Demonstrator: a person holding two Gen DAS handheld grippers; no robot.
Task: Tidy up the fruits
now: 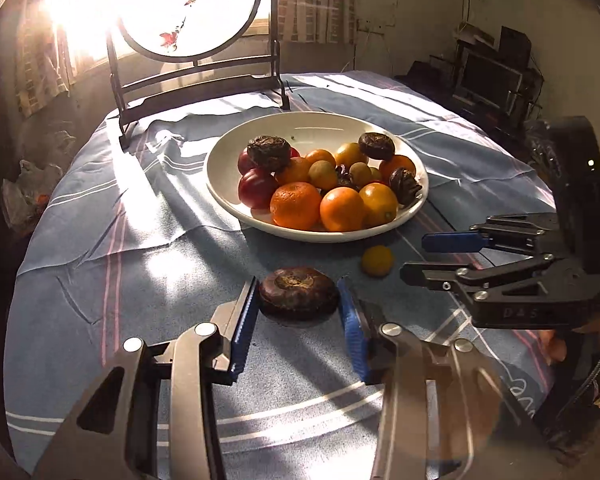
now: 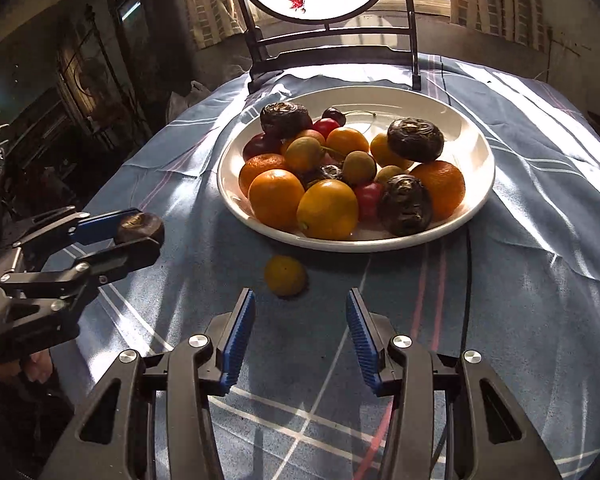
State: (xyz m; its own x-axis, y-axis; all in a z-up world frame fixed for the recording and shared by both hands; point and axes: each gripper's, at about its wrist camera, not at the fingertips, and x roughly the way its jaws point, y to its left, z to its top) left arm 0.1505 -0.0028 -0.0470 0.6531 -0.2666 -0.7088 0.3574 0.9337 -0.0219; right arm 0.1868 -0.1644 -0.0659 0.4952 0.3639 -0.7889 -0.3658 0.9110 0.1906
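A white plate [image 1: 220, 184] holds several oranges, red fruits, small green-yellow fruits and dark wrinkled fruits; it also shows in the right wrist view [image 2: 480, 184]. My left gripper [image 1: 298, 294] has its blue pads on both sides of a dark wrinkled fruit [image 1: 298, 290] that sits on the cloth; from the right wrist view this gripper [image 2: 140, 232] appears closed on that fruit [image 2: 140, 226]. A small yellow fruit [image 1: 377, 261] lies loose on the cloth in front of the plate. My right gripper [image 2: 300, 300] is open and empty, just behind that yellow fruit [image 2: 285, 276]; it also shows in the left wrist view [image 1: 414, 256].
A blue striped tablecloth [image 1: 120, 280] covers the round table. A dark wooden stand with a round painted screen [image 1: 192, 8] stands at the far edge behind the plate. Bright window light glares at the back. Dark shelves with electronics [image 1: 492, 76] stand beyond the table.
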